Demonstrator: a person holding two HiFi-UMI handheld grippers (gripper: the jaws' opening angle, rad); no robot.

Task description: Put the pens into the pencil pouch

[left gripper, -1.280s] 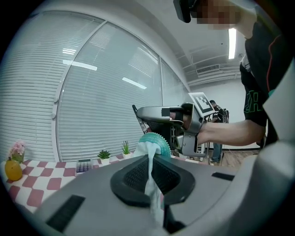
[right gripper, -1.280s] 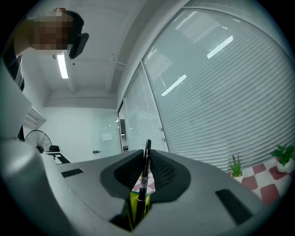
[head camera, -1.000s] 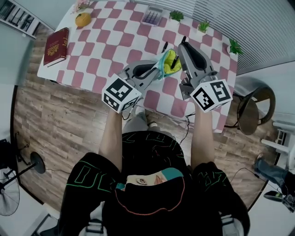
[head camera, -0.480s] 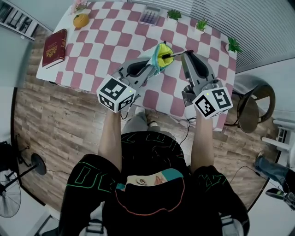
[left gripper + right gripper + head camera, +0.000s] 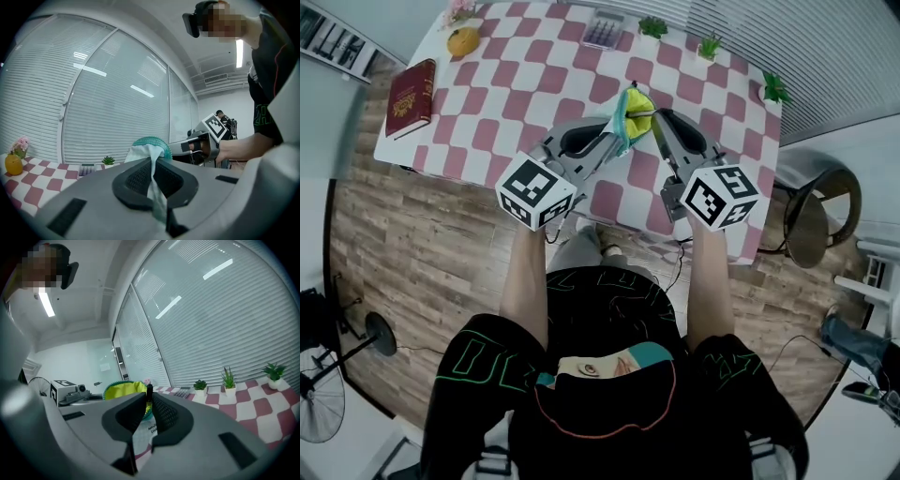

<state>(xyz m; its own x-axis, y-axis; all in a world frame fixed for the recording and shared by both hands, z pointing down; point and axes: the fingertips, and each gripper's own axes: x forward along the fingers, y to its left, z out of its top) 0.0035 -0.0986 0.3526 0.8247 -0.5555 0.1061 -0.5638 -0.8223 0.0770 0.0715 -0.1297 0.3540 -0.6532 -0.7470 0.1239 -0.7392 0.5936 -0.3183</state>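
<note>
The teal pencil pouch [image 5: 627, 111] with a yellow lining hangs above the checked table, mouth open. My left gripper [image 5: 614, 137] is shut on its fabric edge; in the left gripper view the cloth [image 5: 151, 161] is pinched between the jaws of the left gripper [image 5: 153, 177]. My right gripper [image 5: 657, 119] is shut on a black pen [image 5: 645, 114] whose far end lies at the pouch's mouth. In the right gripper view the pen [image 5: 149, 393] stands up between the jaws of the right gripper [image 5: 147, 412], with the yellow pouch opening [image 5: 123, 391] just behind it.
On the pink-and-white checked table [image 5: 534, 84] lie a red book [image 5: 414, 94], a yellow fruit [image 5: 463, 40], a calculator [image 5: 607, 30] and small potted plants [image 5: 710, 44] along the far edge. A stool [image 5: 814, 220] stands at the table's right.
The right gripper has swung left and sunk, bringing the pen up to the pouch's mouth. The left gripper and pouch shifted slightly farther over the table, then held still.
</note>
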